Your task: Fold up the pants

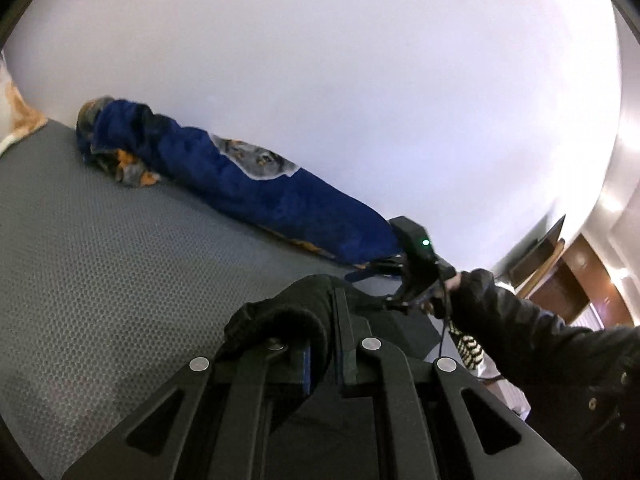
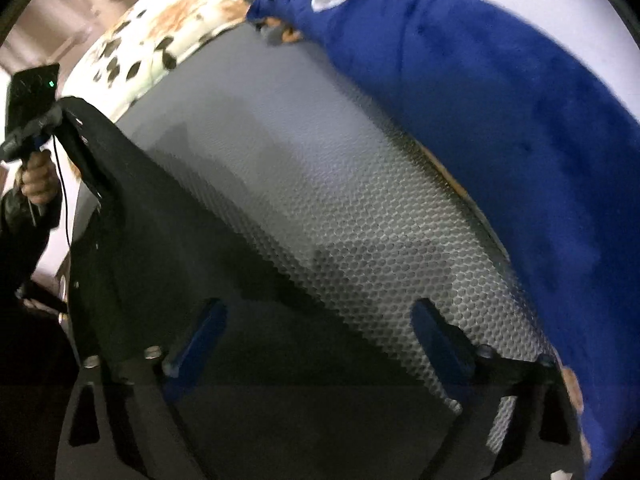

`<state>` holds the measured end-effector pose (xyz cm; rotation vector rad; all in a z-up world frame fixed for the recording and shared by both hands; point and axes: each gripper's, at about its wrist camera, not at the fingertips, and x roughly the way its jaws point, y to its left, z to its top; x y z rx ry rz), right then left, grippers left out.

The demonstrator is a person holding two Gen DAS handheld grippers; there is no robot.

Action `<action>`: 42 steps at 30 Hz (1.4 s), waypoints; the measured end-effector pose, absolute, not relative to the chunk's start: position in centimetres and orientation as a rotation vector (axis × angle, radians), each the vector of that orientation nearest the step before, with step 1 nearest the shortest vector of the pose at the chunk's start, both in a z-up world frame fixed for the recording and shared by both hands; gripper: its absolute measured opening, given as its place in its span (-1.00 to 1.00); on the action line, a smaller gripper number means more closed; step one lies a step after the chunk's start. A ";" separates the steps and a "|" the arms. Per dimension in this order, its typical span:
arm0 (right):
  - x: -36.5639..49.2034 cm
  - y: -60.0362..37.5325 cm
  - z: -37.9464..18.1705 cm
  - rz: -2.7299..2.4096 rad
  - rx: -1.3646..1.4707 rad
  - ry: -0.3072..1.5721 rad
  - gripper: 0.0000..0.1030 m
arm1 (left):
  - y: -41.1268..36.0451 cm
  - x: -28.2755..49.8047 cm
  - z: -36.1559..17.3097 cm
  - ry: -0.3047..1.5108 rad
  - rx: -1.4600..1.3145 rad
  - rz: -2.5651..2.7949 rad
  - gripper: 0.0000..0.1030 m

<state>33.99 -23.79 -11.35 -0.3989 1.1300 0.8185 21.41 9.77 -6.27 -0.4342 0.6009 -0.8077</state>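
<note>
The black pants [image 1: 280, 312] bunch up in front of my left gripper [image 1: 326, 344], which is shut on a fold of them. In the right wrist view the same pants [image 2: 152, 208] hang as a dark sheet from the left gripper [image 2: 60, 114], lifted at the upper left by a hand, and run down onto the bed. My right gripper [image 2: 320, 332] points down at the bed with its blue pads [image 2: 200, 336] wide apart and pressing on nothing; dark cloth or shadow lies below them. From the left wrist view, the right gripper [image 1: 380, 284] sits just beyond the pants, held by a black-sleeved hand.
A grey honeycomb-textured mattress [image 1: 100, 260] carries everything. A rolled blue blanket [image 1: 248, 184] lies along the white wall [image 1: 360, 80] and fills the right side of the right wrist view [image 2: 500, 120]. A spotted white pillow [image 2: 160, 32] sits at the bed's end. Wooden furniture [image 1: 560, 272] stands far right.
</note>
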 end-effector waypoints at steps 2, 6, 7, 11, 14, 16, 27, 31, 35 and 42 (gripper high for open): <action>34.2 -24.3 -12.3 0.859 -0.406 1.173 0.62 | 10.1 21.5 -6.1 0.604 -0.437 -0.799 -0.84; 34.2 -25.4 -13.6 0.876 -0.417 1.236 0.22 | 10.4 21.2 -5.8 0.623 -0.421 -0.777 -0.84; 34.0 -26.0 -13.8 0.875 -0.422 1.245 0.14 | 10.4 21.2 -5.7 0.627 -0.413 -0.769 -0.84; 33.6 -27.9 -13.9 0.832 -0.438 1.245 -0.19 | 10.5 21.5 -6.2 0.633 -0.417 -0.757 -0.84; 32.8 -28.3 -13.9 0.754 -0.446 1.213 -0.68 | 10.3 22.0 -6.9 0.633 -0.409 -0.739 -0.84; 31.5 -28.2 -13.5 0.708 -0.462 1.164 -0.78 | 10.1 21.9 -7.1 0.624 -0.401 -0.728 -0.84; 14.8 -27.8 -7.9 0.314 -0.415 0.803 -0.85 | 11.3 18.3 -7.2 0.563 -0.345 -0.796 -0.84; 8.2 -28.5 -7.5 0.277 -0.365 0.780 -0.85 | 12.1 14.8 -7.4 0.565 -0.299 -0.850 -0.83; 2.5 -28.1 -9.1 0.286 -0.299 0.812 -0.85 | 13.1 10.5 -8.3 0.595 -0.239 -0.881 -0.82; -2.9 -26.9 -15.5 0.319 -0.217 0.949 -0.85 | 14.4 5.1 -13.4 0.756 -0.144 -0.877 -0.79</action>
